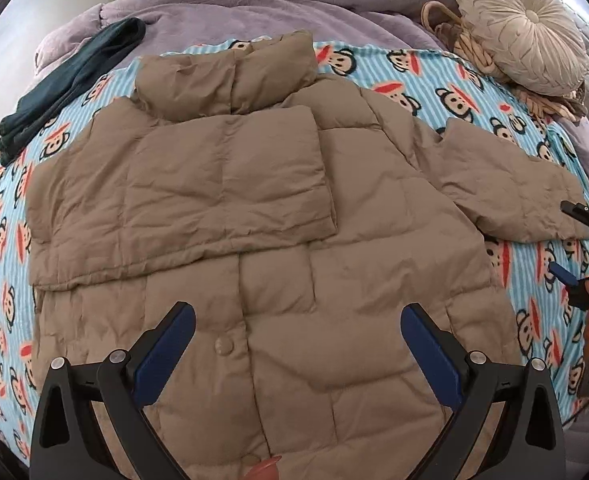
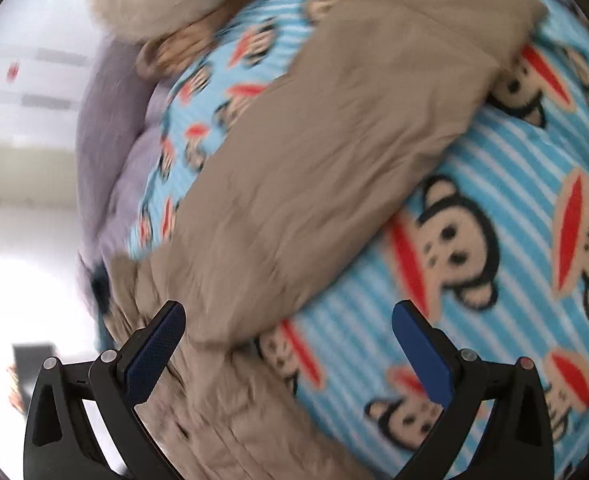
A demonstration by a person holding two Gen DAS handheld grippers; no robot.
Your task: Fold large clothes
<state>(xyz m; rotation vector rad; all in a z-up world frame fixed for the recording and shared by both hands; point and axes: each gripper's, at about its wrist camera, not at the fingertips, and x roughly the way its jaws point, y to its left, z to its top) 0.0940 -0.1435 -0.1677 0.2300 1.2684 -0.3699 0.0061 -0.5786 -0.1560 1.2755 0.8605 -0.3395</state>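
- Spread over the bed, a monkey-print blanket (image 1: 470, 92) carries the tan puffer jacket (image 1: 278, 280), lying flat, collar toward 12 o'clock.
- One sleeve (image 1: 182, 184) is already folded across the chest; the other sleeve (image 1: 506, 188) sticks out toward 3 o'clock, unfolded.
- Left hand-held gripper (image 1: 297, 334) hovers over the jacket's lower front, fingers apart, empty.
- Right hand-held gripper (image 2: 288, 336) is spread wide near the outstretched sleeve's base, gripping nothing.
- Judged roughly a third done: second sleeve and body folds remain.
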